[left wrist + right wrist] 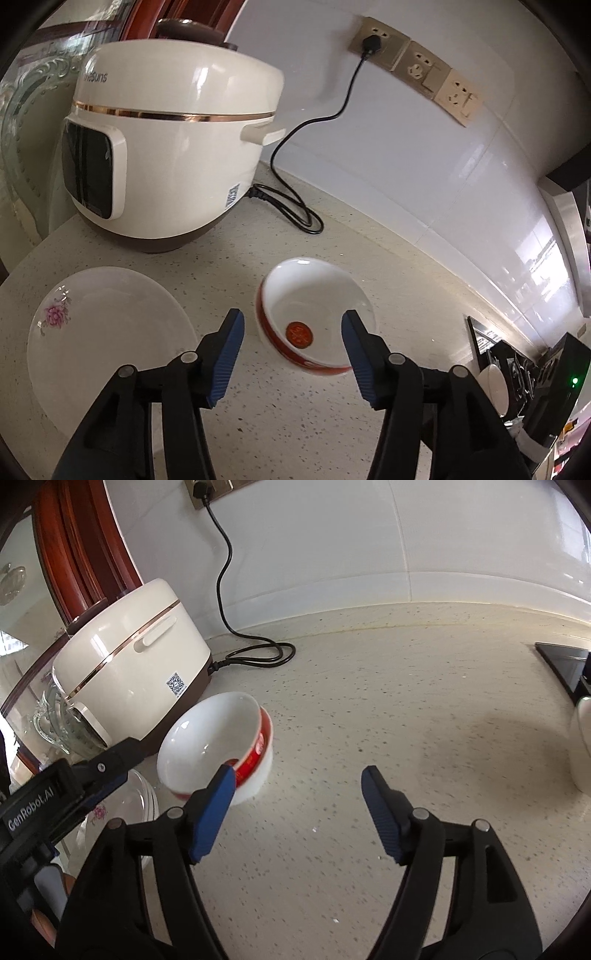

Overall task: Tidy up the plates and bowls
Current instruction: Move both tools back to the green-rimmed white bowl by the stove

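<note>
While both sat apart, left tongs [292, 325] and right tongs [298, 775] gaped empty, bowl [314, 325] loose on tabletop [295, 424].

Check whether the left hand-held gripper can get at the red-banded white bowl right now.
Probably yes. The left hand-held gripper is open, and the red-banded white ceramic bowl sits just ahead with only bare speckled countertop between; its right finger already overlaps the rim in view.
</note>
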`<move>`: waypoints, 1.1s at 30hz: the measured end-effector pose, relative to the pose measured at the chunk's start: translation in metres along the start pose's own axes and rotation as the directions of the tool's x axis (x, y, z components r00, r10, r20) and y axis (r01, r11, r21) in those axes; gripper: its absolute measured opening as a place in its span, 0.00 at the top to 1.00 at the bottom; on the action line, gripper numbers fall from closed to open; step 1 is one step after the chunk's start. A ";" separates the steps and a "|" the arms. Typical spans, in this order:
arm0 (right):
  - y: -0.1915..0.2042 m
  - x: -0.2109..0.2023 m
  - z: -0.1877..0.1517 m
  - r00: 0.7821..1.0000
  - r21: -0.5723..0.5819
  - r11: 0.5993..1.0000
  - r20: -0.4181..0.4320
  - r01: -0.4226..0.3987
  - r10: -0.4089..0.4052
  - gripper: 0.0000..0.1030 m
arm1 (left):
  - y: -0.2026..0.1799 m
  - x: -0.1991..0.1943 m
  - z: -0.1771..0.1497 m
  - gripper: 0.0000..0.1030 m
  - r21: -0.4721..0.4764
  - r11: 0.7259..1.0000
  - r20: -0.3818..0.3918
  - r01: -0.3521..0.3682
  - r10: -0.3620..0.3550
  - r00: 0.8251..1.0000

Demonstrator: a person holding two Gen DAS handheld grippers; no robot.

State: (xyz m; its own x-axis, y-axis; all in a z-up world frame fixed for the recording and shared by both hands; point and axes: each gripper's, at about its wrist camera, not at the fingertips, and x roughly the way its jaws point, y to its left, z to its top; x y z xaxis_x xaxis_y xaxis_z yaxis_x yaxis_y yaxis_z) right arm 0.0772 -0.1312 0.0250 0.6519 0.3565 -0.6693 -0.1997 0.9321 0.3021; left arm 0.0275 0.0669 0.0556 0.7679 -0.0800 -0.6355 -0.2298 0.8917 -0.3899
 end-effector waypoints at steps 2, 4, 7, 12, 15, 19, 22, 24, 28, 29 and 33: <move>-0.006 -0.007 -0.004 1.000 0.003 1.000 0.006 0.007 -0.007 0.27 | -0.005 -0.002 -0.002 0.44 0.012 1.000 0.000 0.005 -0.005 1.000; -0.011 -0.012 -0.008 1.000 0.009 1.000 0.009 0.016 -0.016 0.27 | -0.010 -0.004 -0.005 0.44 0.019 1.000 -0.002 0.011 -0.011 1.000; -0.022 -0.022 -0.014 1.000 0.022 0.999 0.011 0.025 -0.026 0.26 | -0.018 -0.005 -0.011 0.44 0.030 0.999 -0.007 0.020 -0.020 1.000; -0.042 -0.040 -0.024 0.999 0.044 0.998 0.018 0.035 -0.036 0.23 | -0.035 -0.005 -0.020 0.40 0.059 0.997 -0.020 0.048 -0.047 0.999; -0.056 -0.049 -0.029 0.999 0.063 0.997 0.021 0.045 -0.046 0.23 | -0.046 -0.002 -0.025 0.38 0.075 0.995 -0.035 0.067 -0.065 0.997; -0.080 -0.063 -0.034 0.997 0.100 0.993 0.030 0.062 -0.065 0.23 | -0.063 0.005 -0.035 0.37 0.101 0.990 -0.061 0.103 -0.097 0.993; -0.102 -0.074 -0.038 0.996 0.134 0.988 0.036 0.073 -0.078 0.23 | -0.079 0.012 -0.043 0.37 0.119 0.982 -0.096 0.144 -0.133 0.987; -0.118 -0.084 -0.041 0.995 0.163 0.983 0.045 0.080 -0.089 0.22 | -0.092 0.018 -0.050 0.37 0.131 0.976 -0.120 0.176 -0.161 0.980; -0.152 -0.102 -0.045 0.991 0.226 0.969 0.064 0.097 -0.114 0.22 | -0.118 0.027 -0.061 0.37 0.157 0.958 -0.168 0.239 -0.212 0.963; -0.163 -0.108 -0.046 0.990 0.249 0.963 0.069 0.104 -0.125 0.22 | -0.124 0.030 -0.064 0.37 0.160 0.955 -0.179 0.251 -0.222 0.959; -0.195 -0.122 -0.047 0.985 0.318 0.941 0.088 0.113 -0.148 0.22 | -0.156 0.041 -0.076 0.37 0.183 0.931 -0.237 0.316 -0.270 0.933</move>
State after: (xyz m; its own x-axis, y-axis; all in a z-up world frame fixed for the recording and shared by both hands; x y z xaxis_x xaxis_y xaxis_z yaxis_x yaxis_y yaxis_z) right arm 0.0022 -0.3533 0.0154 0.7362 0.2077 -0.6441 0.1186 0.8974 0.4250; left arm 0.0496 -0.1097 0.0395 0.6370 -0.4213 -0.6455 0.1382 0.8863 -0.4420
